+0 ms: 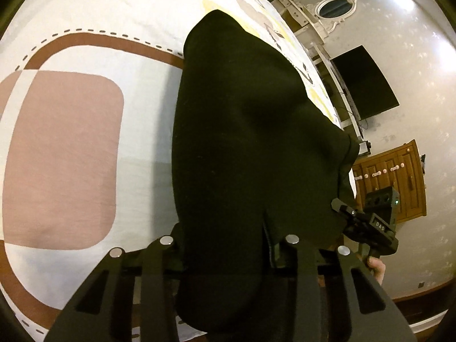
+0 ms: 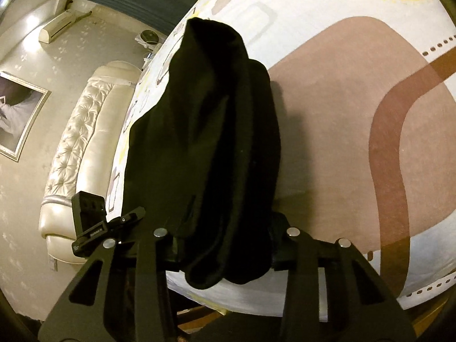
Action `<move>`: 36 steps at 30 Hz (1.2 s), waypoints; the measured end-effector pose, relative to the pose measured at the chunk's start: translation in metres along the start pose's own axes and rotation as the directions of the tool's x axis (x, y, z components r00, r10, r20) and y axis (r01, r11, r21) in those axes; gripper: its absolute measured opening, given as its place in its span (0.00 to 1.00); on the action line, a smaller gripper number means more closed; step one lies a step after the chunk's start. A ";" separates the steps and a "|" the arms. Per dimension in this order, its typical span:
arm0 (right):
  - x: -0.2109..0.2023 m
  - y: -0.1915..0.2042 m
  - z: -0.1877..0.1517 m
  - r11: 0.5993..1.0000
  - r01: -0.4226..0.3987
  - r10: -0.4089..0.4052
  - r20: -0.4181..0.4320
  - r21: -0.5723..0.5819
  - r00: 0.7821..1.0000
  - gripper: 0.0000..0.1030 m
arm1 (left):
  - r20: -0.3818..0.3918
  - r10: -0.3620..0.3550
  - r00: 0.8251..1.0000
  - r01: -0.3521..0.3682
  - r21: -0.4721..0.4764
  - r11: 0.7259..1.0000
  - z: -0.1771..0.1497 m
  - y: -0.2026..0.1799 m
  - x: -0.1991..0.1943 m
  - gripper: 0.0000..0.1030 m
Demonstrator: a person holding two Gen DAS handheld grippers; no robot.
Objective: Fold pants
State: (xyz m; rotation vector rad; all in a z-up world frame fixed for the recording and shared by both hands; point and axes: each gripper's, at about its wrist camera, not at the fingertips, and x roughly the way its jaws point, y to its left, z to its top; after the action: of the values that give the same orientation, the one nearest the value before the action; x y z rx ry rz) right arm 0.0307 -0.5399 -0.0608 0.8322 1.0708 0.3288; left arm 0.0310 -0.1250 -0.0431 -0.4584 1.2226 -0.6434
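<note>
Both grippers, left (image 1: 228,245) and right (image 2: 225,236), clamped on black soft fabric pants (image 1: 250,131) ahead; keep held edge taut, lower evenly onto patterned bed (image 1: 85,131).

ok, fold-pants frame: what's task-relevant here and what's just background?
In play:
black pants, gripped at the near edge
left gripper
right gripper
patterned bedsheet, the folding surface

Background:
wall TV
wooden door
oval mirror
tufted headboard
framed picture
</note>
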 end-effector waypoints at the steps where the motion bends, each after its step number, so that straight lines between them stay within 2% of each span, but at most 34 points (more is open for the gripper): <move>1: 0.000 0.002 -0.001 1.000 0.000 0.000 0.002 -0.001 1.000 0.38 | 0.001 0.004 1.000 -0.004 -0.001 1.000 0.000 0.000 -0.002 0.35; 6: 0.003 0.004 -0.003 1.000 -0.004 0.003 -0.011 -0.013 1.000 0.37 | 0.018 0.047 0.999 -0.048 0.028 0.998 0.002 0.000 -0.013 0.35; 22: 0.069 0.056 -0.007 0.994 -0.062 0.049 -0.133 -0.093 0.990 0.37 | 0.080 0.162 0.984 -0.158 -0.045 0.986 -0.015 0.037 -0.069 0.35; 27: 0.085 0.069 -0.011 0.991 -0.078 0.059 -0.166 -0.111 0.984 0.37 | 0.079 0.159 0.984 -0.153 -0.073 0.985 -0.013 0.045 -0.074 0.35; 32: 0.087 0.063 -0.010 0.992 -0.093 0.078 -0.172 -0.080 0.982 0.37 | 0.087 0.177 0.980 -0.174 -0.043 0.984 -0.015 0.040 -0.066 0.36; 36: 0.087 0.063 -0.010 0.992 -0.101 0.088 -0.173 -0.069 0.981 0.37 | 0.086 0.161 0.983 -0.158 -0.049 0.986 -0.014 0.044 -0.065 0.37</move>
State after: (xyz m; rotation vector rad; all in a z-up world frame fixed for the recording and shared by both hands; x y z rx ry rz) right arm 0.0716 -0.4408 -0.0726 0.7976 1.1710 0.5258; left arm 0.0136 -0.0488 -0.0287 -0.4156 1.1756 -0.4561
